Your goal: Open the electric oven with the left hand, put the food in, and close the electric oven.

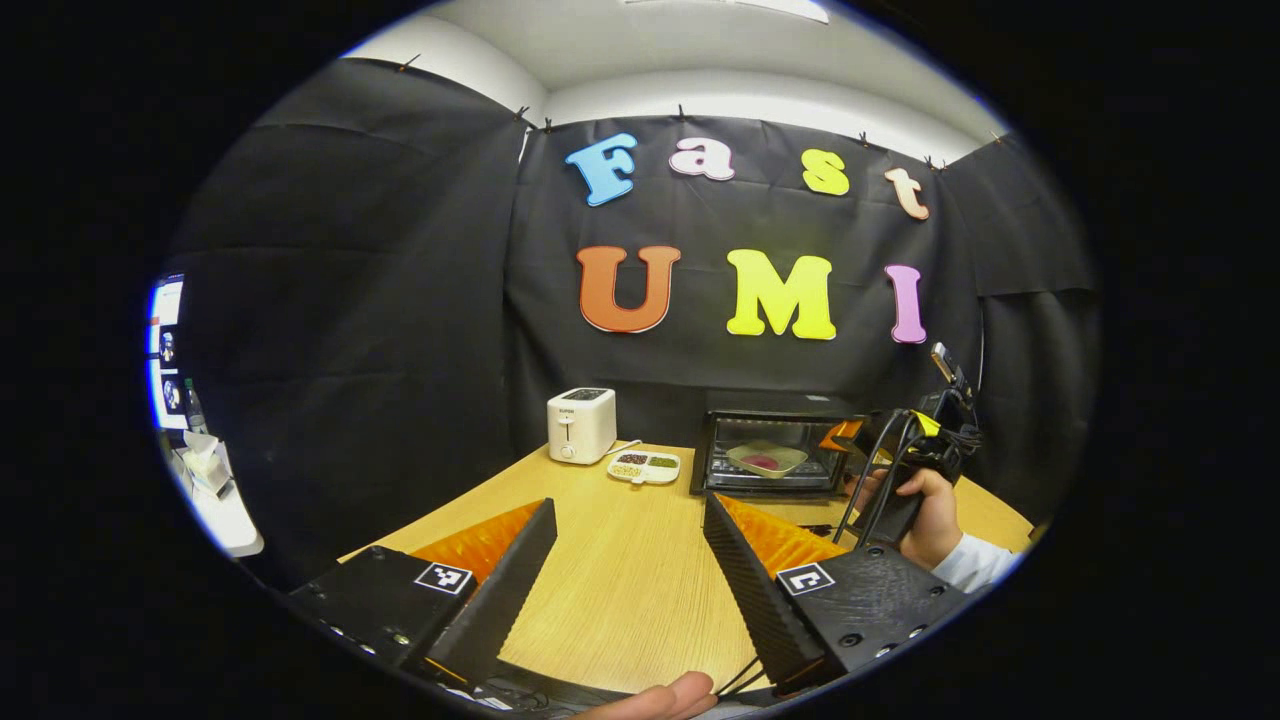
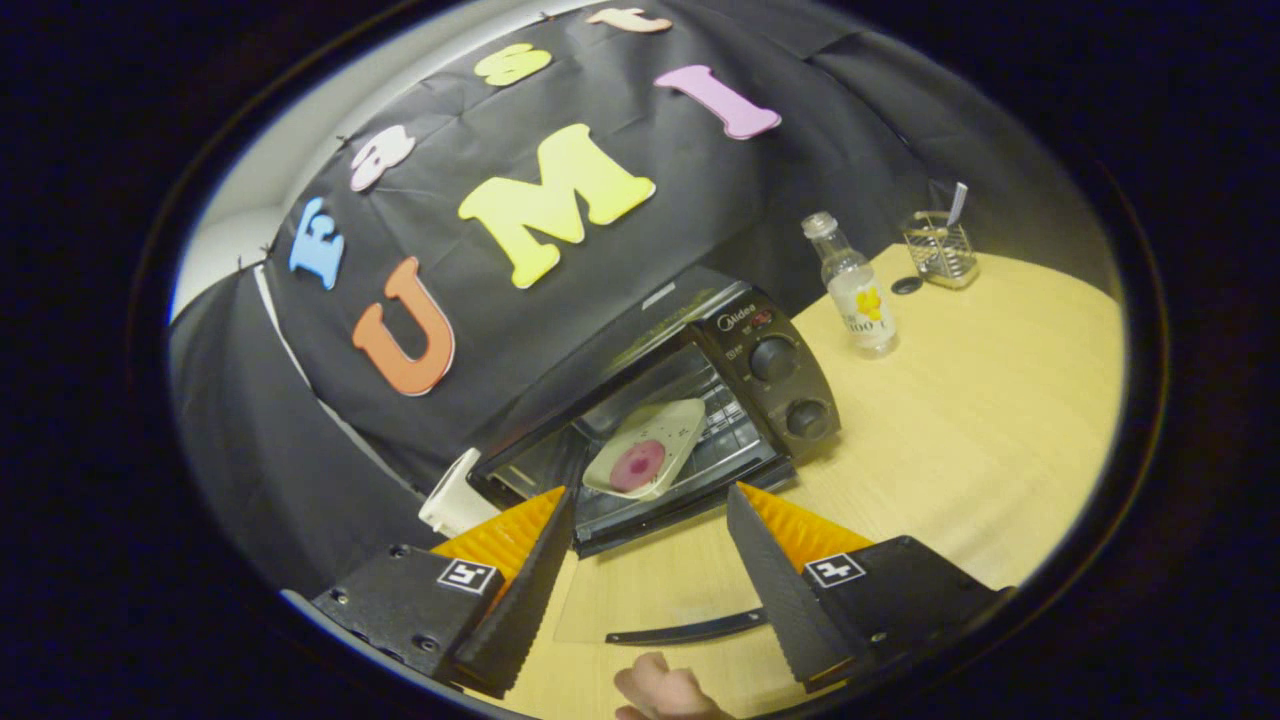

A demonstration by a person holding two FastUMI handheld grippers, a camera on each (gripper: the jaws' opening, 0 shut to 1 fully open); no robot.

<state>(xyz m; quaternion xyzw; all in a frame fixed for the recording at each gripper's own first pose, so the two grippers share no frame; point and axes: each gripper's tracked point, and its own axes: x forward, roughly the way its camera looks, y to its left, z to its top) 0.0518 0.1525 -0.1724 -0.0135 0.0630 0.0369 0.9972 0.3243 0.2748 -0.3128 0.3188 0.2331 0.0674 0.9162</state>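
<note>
Oven [image 2: 690,400] first: the electric oven sits on my wooden bench [image 2: 980,400] against the black cloth wall, a boxy dark metal body with its long axis running along that wall and its mouth facing out toward me. Its glass door [image 2: 640,590] is swung down flat, the curved handle bar [image 2: 690,628] at the outer edge. Two round knobs [image 2: 775,358] sit one above the other on the control panel beside the cavity. On the wire rack inside rests the food: a pale, squarish plate [image 2: 648,448] with rounded corners and a pink-red round patch in its middle, tilted in the right gripper view because that camera is rolled.

My right hand-held gripper [image 2: 650,560] hangs just in front of the open door, its two wedge-shaped ridged fingers spread wide with nothing between them. In the left gripper view I see that same tool [image 1: 925,450] farther off, held in my hand [image 1: 935,515] with a white cuff, beside the oven [image 1: 775,450].

My left hand-held gripper [image 1: 630,550] is well back over the bare wood-grain bench [image 1: 620,590], fingers likewise spread apart and empty.

Left of the oven stands a white toaster [image 1: 581,425] with rounded edges, and between them lies a white divided dish [image 1: 645,466] holding small grains. On the oven's far side are a clear bottle [image 2: 852,285] with a yellow mark and a wire basket [image 2: 940,250].
</note>
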